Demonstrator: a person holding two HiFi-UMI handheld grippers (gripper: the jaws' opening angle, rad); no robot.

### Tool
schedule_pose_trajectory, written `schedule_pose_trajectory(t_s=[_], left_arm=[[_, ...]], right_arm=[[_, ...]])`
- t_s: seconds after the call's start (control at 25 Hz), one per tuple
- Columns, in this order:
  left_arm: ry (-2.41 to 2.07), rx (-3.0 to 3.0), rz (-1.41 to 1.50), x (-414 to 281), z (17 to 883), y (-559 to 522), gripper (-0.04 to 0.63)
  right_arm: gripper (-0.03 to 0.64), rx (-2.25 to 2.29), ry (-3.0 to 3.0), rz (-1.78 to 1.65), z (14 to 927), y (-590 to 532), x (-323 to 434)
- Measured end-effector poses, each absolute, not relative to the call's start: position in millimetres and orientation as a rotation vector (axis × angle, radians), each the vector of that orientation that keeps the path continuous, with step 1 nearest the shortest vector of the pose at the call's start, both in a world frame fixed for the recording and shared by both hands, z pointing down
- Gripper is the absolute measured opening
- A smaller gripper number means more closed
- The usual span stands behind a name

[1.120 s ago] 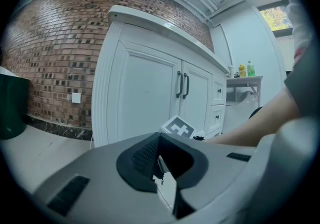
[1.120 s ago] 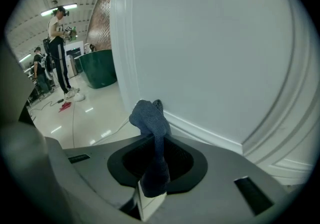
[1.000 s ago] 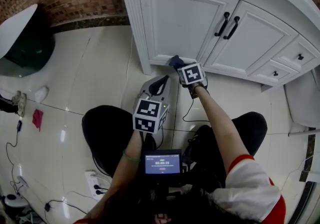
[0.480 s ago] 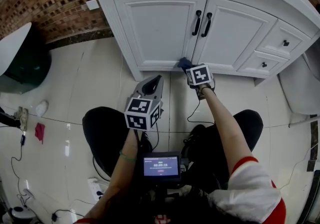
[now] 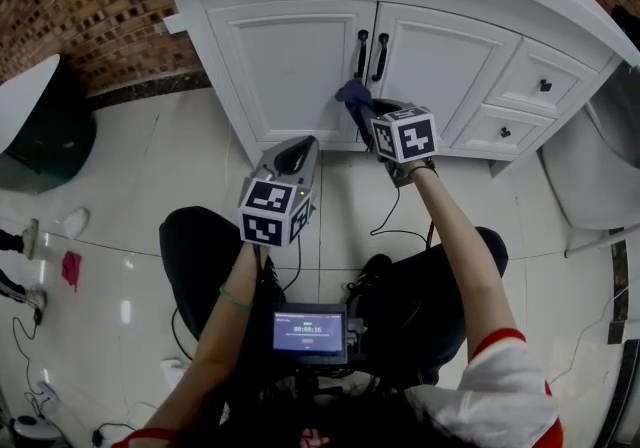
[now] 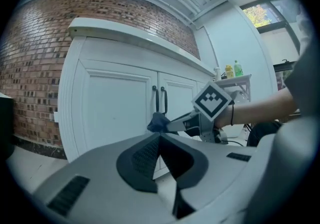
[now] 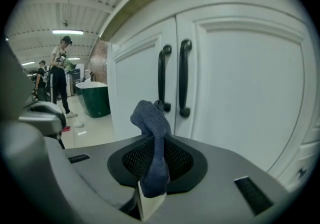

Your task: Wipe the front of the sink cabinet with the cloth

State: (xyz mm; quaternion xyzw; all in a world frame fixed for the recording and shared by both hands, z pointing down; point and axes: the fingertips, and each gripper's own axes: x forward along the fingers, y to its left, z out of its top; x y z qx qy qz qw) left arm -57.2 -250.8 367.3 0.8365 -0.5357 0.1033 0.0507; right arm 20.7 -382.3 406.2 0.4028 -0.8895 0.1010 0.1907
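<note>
Cloth (image 5: 352,94), dark blue and bunched, sits in the upper centre of the head view. It is clenched between the jaws of the right gripper (image 5: 366,118) and held up at the front of the white sink cabinet (image 5: 290,61), just below the pair of black handles (image 5: 370,54) where the two doors meet. In the right gripper view its upper end stands level with the lower ends of those handles; whether it presses on the door I cannot tell. Lower and left of centre, the left gripper (image 5: 297,154) hangs over the pale tiled floor (image 5: 180,166), jaws closed together on nothing, pointing toward the cabinet's left door.
</note>
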Motion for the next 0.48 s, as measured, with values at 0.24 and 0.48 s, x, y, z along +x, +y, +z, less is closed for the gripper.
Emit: schedule_pose_trajectory(t_s=[0.24,0.48], left_arm=[[-1.578,2.625,0.302,-17,355,-248,0.02],[-1.504,2.623,0.387,7,372,-238,0.02]], right_arm=[[0.063,1.246,-2.635,0.167,305,-378,62],[0.063,1.401,-2.66,0.09,244,-400,101]])
